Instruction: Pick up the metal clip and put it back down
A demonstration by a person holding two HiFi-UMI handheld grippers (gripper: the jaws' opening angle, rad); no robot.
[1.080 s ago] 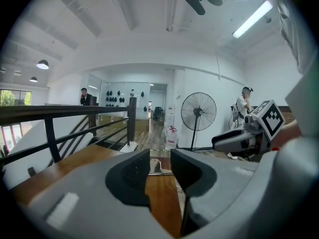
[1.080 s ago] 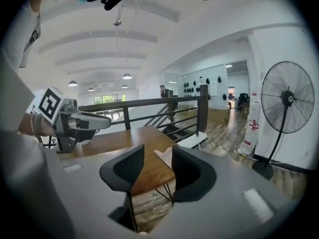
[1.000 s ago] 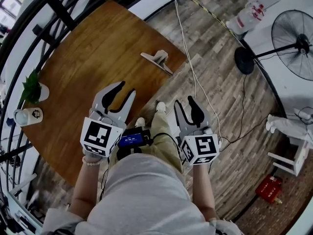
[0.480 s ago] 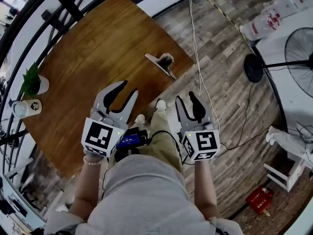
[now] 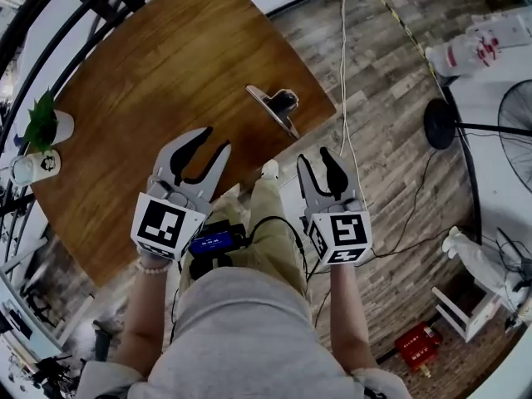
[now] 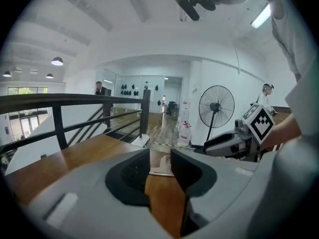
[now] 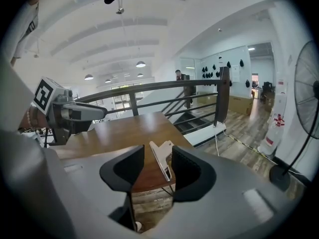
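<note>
The metal clip lies on the wooden table near its right corner; it also shows as a pale clip between the jaws in the right gripper view and far off as the clip in the left gripper view. My left gripper hovers open over the table's near edge, short of the clip. My right gripper is open too, held over the floor just off the table corner. Neither holds anything.
A small potted plant and a white cup stand at the table's left edge. Black railing runs behind the table. A white cable trails across the plank floor; a standing fan is to the right.
The view has shifted so the table and clip sit closer to both grippers; both grippers have edged forward toward the clip, still open.
</note>
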